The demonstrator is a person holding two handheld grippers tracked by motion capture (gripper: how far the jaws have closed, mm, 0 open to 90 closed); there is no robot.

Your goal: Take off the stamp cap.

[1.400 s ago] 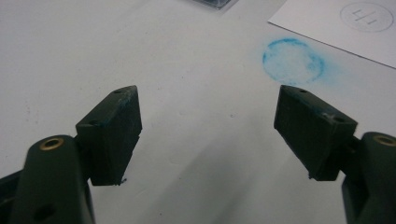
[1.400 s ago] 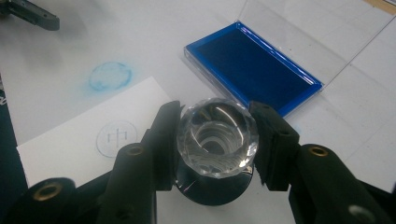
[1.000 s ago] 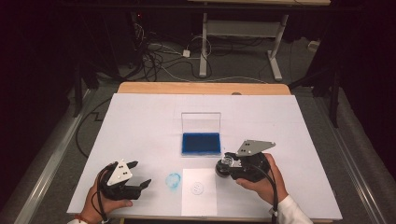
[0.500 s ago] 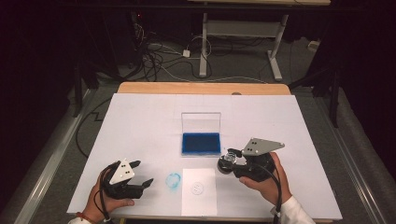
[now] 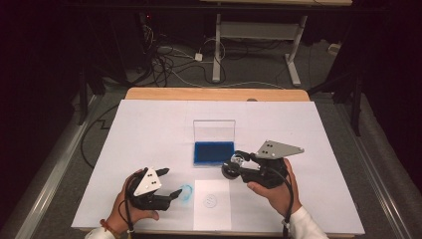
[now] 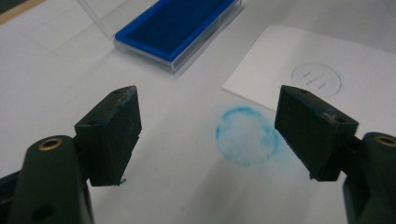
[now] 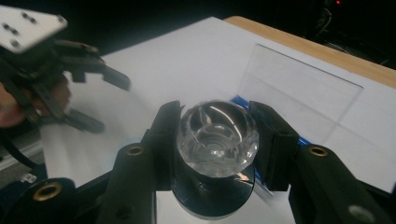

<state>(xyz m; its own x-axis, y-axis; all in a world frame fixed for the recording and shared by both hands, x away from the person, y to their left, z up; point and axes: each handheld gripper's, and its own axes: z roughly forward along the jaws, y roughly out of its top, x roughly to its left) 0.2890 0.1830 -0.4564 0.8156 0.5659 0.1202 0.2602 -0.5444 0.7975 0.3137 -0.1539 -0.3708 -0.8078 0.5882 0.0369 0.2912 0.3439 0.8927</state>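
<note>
The clear faceted knob-topped stamp with a black base point(image 5: 232, 167) is sitting clamped in the right gripper point(image 5: 238, 165), hovering just beside the blue ink pad in its open clear case point(image 5: 214, 152), above the small white paper sheet point(image 5: 212, 215). The left gripper point(image 5: 170, 182), jaws apart, is resting near a blue ring smudge point(image 6: 246, 136) on the white-covered table point(image 5: 149, 124); dark floor and cables are lying beyond.

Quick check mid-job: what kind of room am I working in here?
Probably a lab or recording workspace: a white-covered table against dark surroundings, loose cables on the floor behind, and a metal desk frame beyond.
</note>
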